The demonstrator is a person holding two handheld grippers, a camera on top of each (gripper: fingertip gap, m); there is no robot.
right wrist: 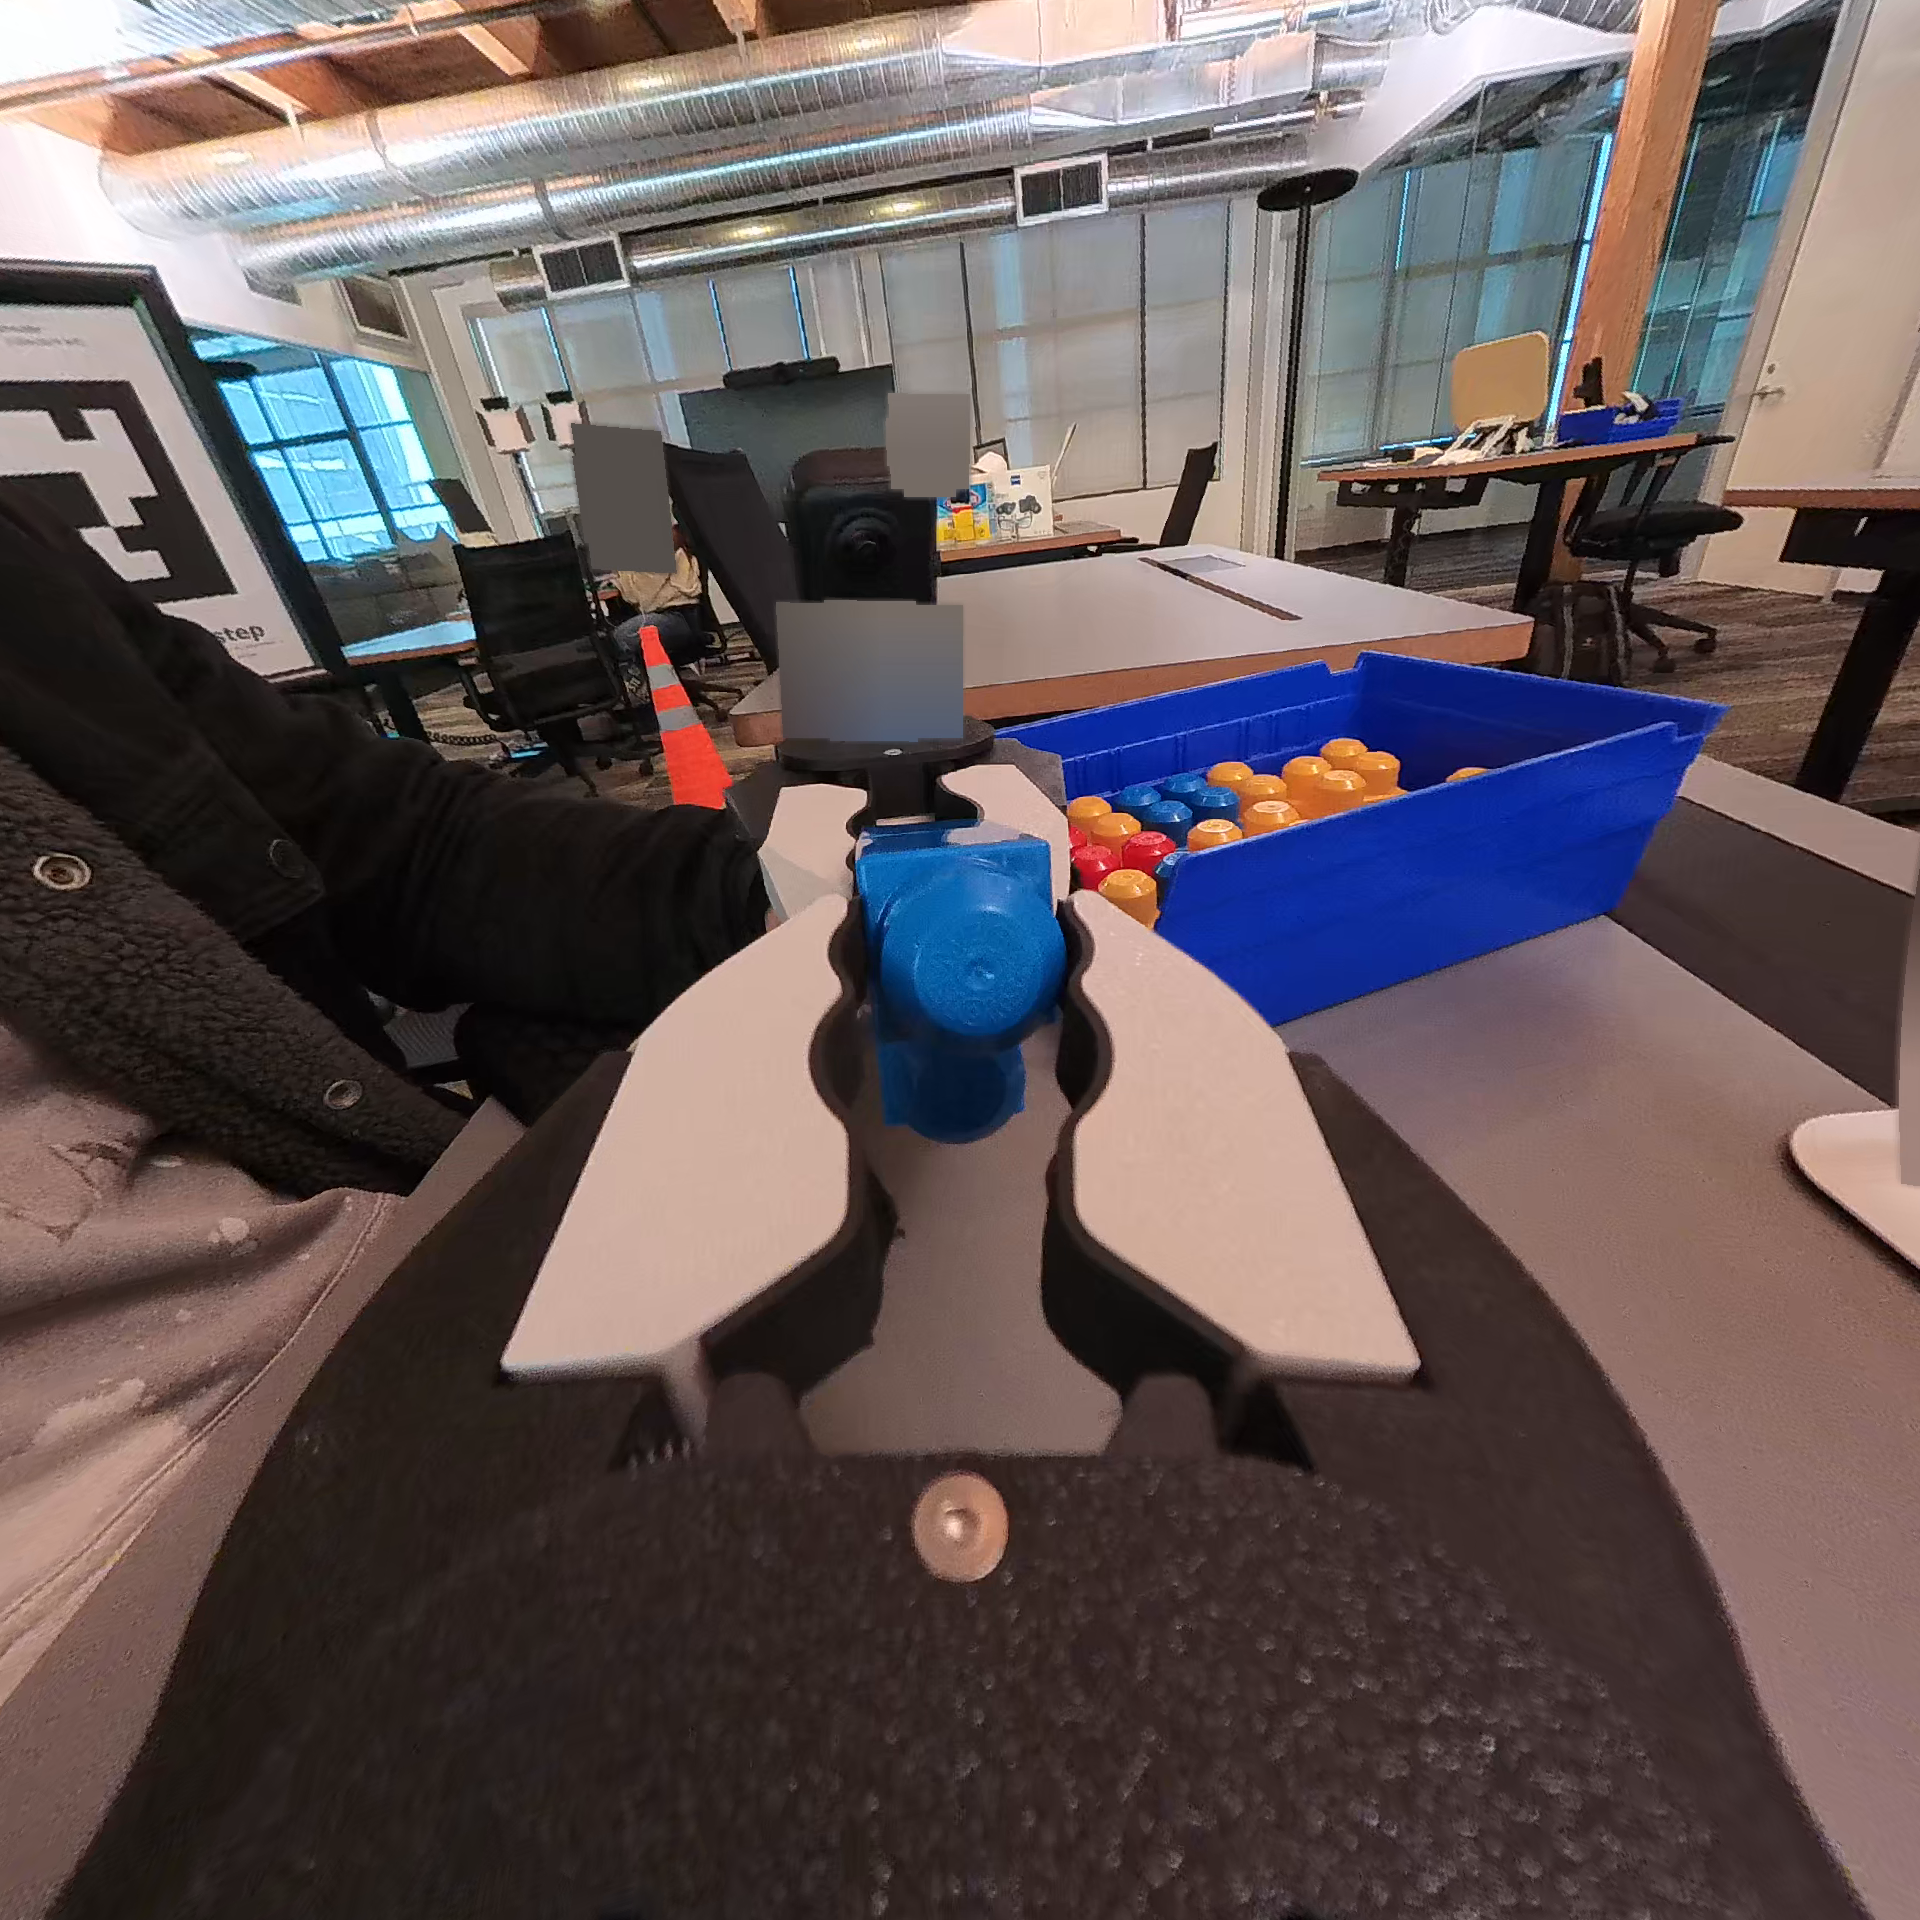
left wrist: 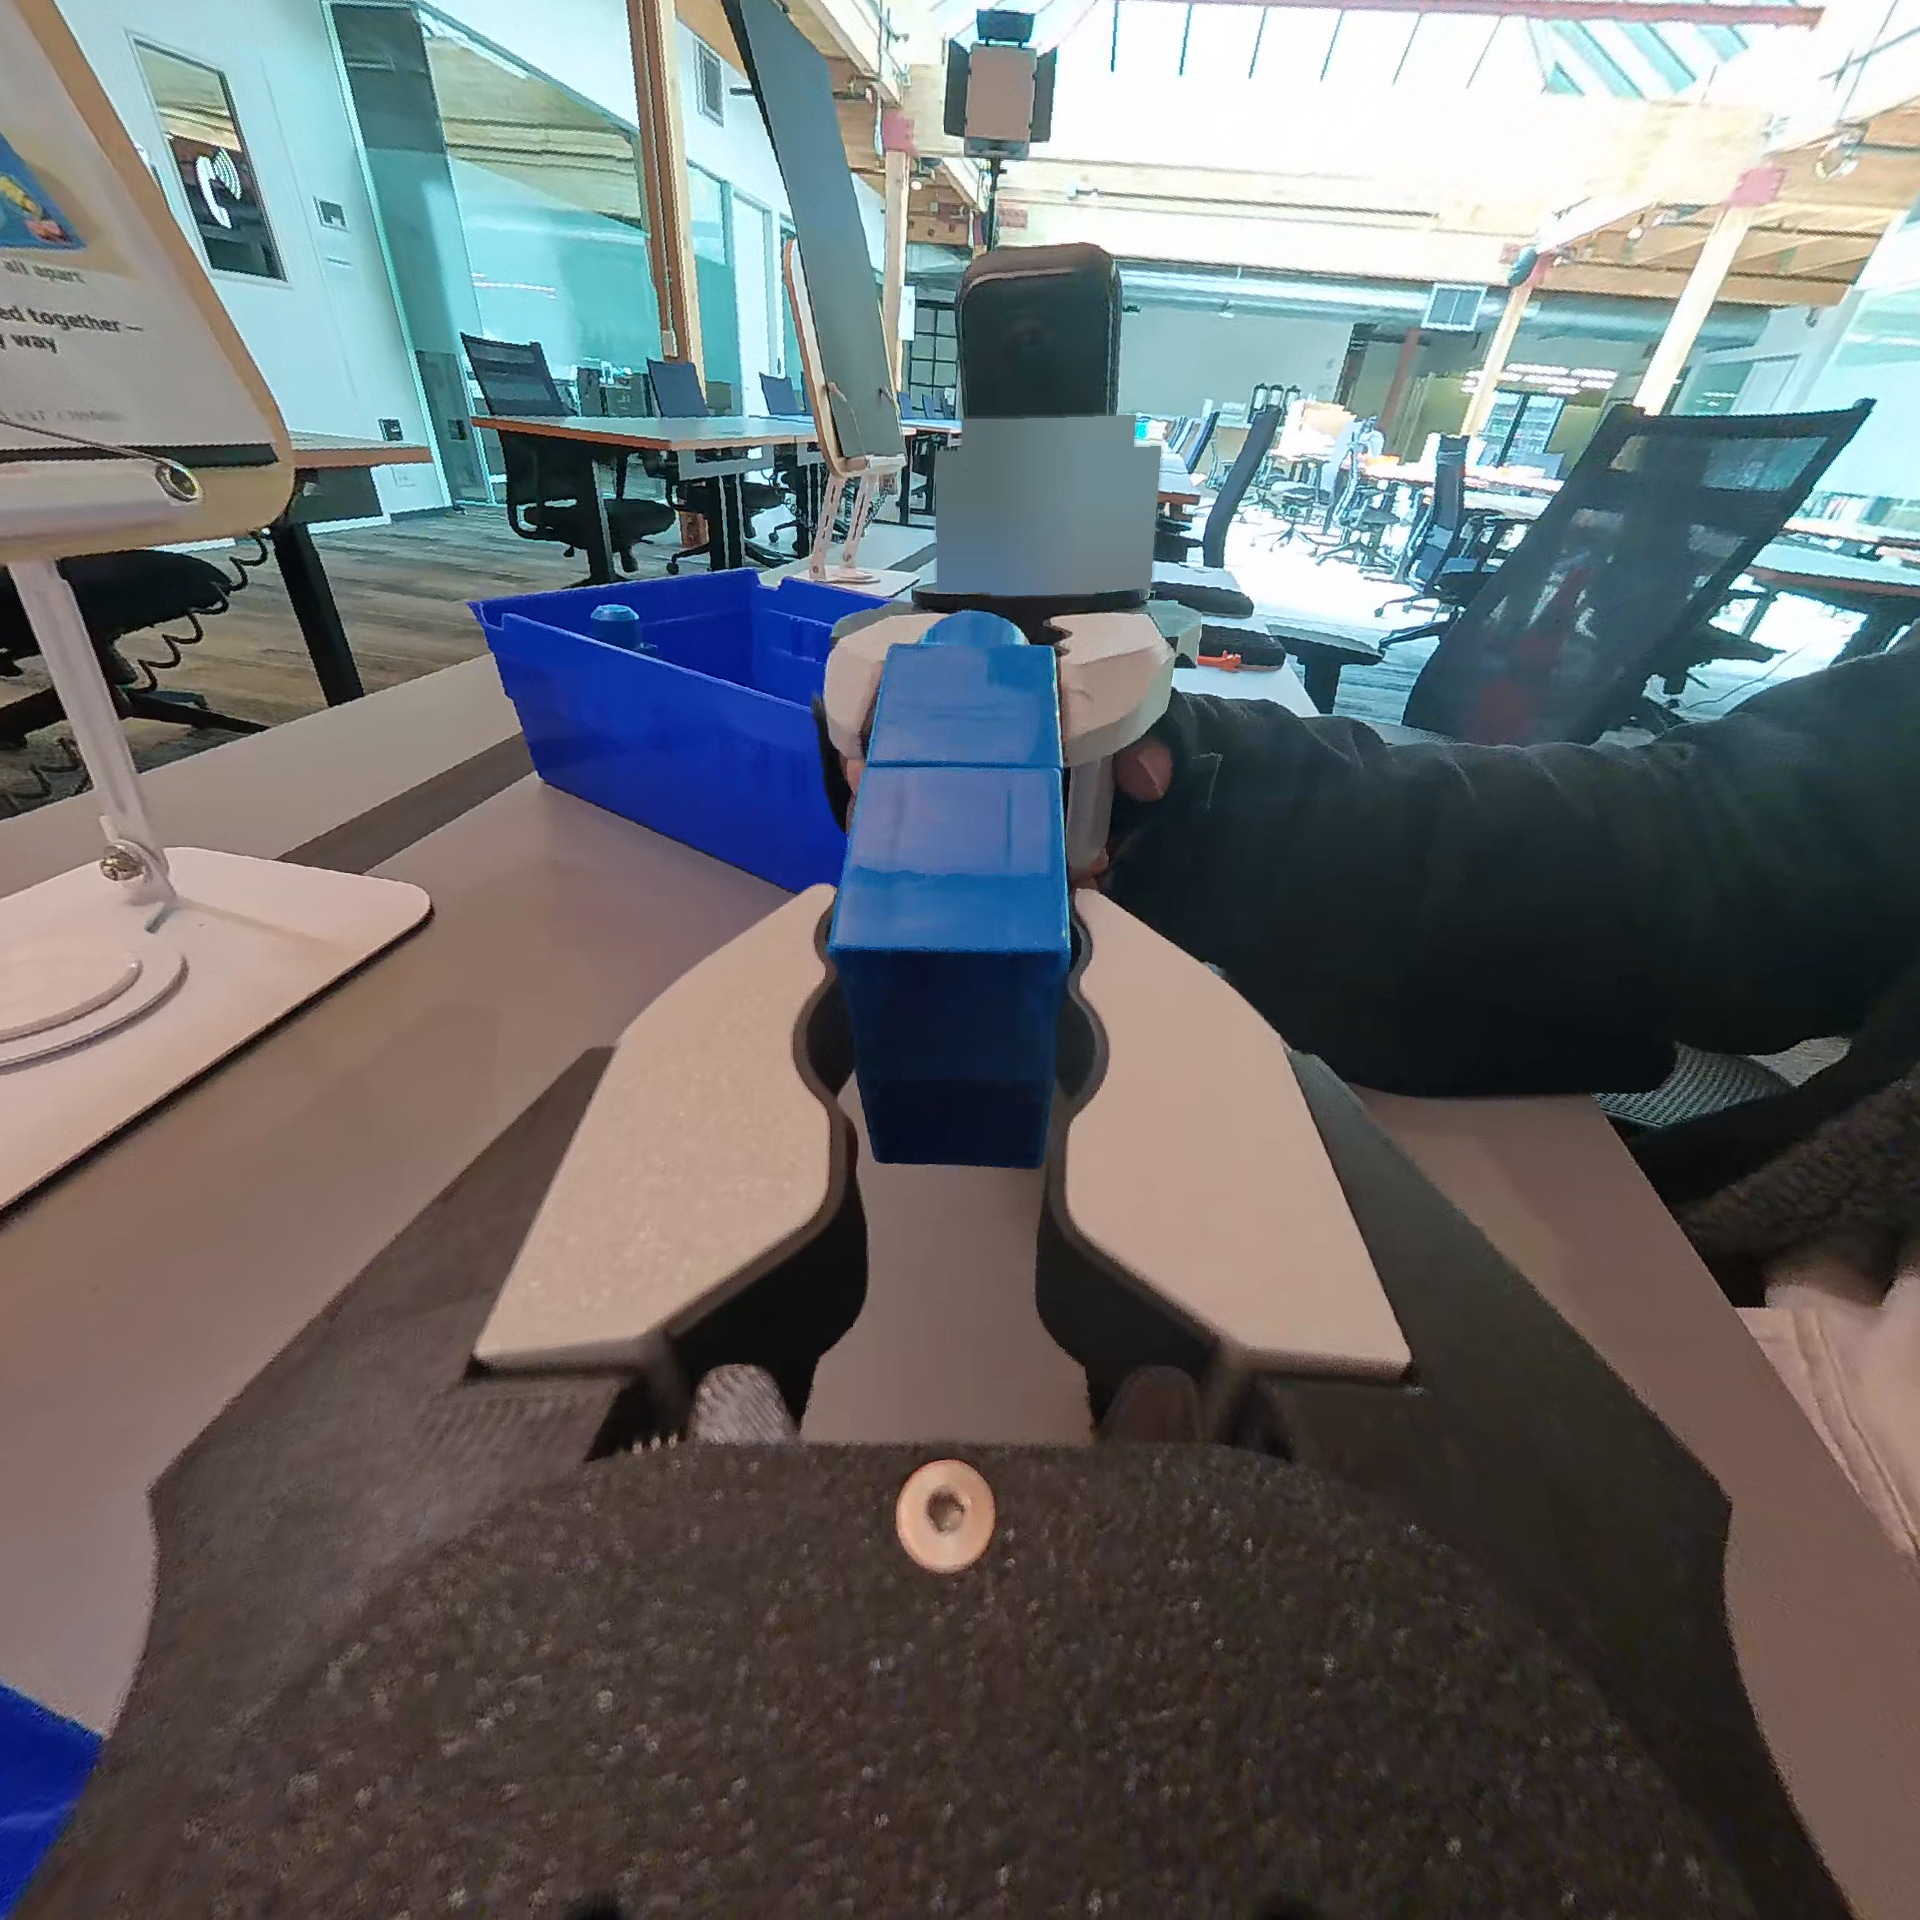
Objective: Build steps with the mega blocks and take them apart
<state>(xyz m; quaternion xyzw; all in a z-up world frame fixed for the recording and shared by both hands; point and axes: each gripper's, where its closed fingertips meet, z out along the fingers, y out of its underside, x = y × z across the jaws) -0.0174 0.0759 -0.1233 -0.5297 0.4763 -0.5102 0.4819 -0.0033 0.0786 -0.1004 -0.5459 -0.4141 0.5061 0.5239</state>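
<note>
Between both grippers, left gripper [left wrist: 951, 997] and right gripper [right wrist: 961, 971] are clamping opposite ends of one blue block stack [left wrist: 956, 883], apparently three blocks, long axis running gripper-to-gripper.

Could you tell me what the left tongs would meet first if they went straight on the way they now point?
Probably the right tongs: they face the left tongs head-on, gripping the far end of the same row of blue blocks. Depth is unclear.
</note>
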